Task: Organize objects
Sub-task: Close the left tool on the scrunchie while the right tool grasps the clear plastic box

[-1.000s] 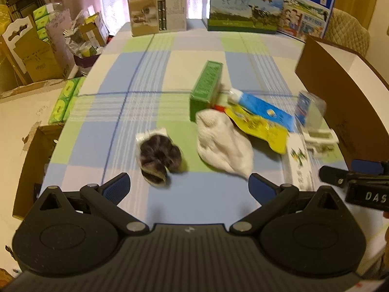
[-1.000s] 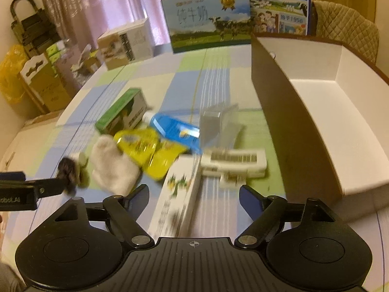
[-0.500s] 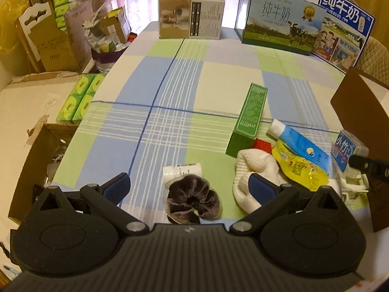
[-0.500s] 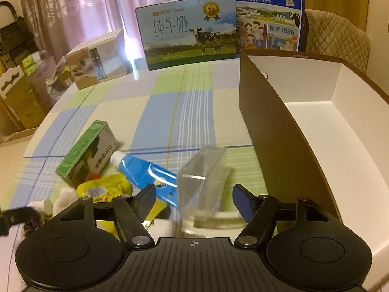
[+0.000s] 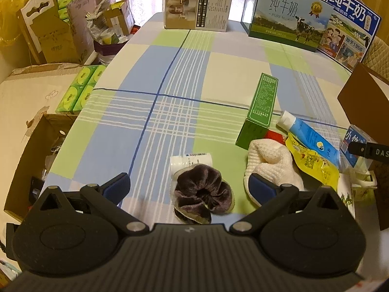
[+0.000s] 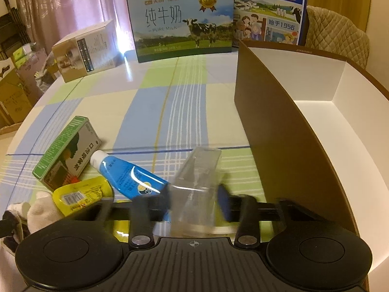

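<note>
My right gripper (image 6: 194, 203) angles down over the checked-cloth table (image 6: 155, 107); its jaws have just been closing and now pinch the clear plastic rectangular box (image 6: 197, 182), which stands tilted between the pads, just left of the brown cardboard box with white interior (image 6: 272, 131). The blue tube with white cap (image 6: 126, 172) lies just left of it, near the green carton (image 6: 65, 150) and yellow pouch (image 6: 82, 194). My left gripper (image 5: 189, 186) also tilts down, jaws spread wide, nothing between the pads; the dark velvet scrunchie (image 5: 201, 196) lies on the table under the gap, the cream knitted cloth (image 5: 272, 163) by the right finger.
</note>
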The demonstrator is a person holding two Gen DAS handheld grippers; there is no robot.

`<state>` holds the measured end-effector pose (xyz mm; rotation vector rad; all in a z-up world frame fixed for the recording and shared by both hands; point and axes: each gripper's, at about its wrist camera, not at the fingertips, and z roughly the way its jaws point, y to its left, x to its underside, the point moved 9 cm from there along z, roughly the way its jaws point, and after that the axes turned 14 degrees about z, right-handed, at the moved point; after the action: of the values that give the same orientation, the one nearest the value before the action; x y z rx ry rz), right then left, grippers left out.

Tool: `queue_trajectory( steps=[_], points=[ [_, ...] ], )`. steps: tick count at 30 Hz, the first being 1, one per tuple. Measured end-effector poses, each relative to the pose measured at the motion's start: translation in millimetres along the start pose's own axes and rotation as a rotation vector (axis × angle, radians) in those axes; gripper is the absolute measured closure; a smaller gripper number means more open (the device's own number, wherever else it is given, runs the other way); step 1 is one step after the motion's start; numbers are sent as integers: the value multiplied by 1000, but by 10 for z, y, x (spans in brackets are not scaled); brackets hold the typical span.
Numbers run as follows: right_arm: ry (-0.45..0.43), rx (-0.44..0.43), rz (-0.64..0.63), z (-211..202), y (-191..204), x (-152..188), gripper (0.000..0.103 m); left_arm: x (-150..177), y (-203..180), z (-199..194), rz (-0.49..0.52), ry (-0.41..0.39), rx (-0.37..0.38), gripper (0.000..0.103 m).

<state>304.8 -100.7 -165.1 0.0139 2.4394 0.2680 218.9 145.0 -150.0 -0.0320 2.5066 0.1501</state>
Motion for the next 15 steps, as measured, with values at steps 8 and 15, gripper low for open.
queue_trajectory(
  steps=[8, 15],
  points=[
    [-111, -55, -42, -284, -11, -101, 76, 95, 22, 10, 30, 9, -16, 1],
    [-84, -110, -29, -471, -26, 57, 76, 97, 8, 90, 33, 2, -10, 7]
  ],
)
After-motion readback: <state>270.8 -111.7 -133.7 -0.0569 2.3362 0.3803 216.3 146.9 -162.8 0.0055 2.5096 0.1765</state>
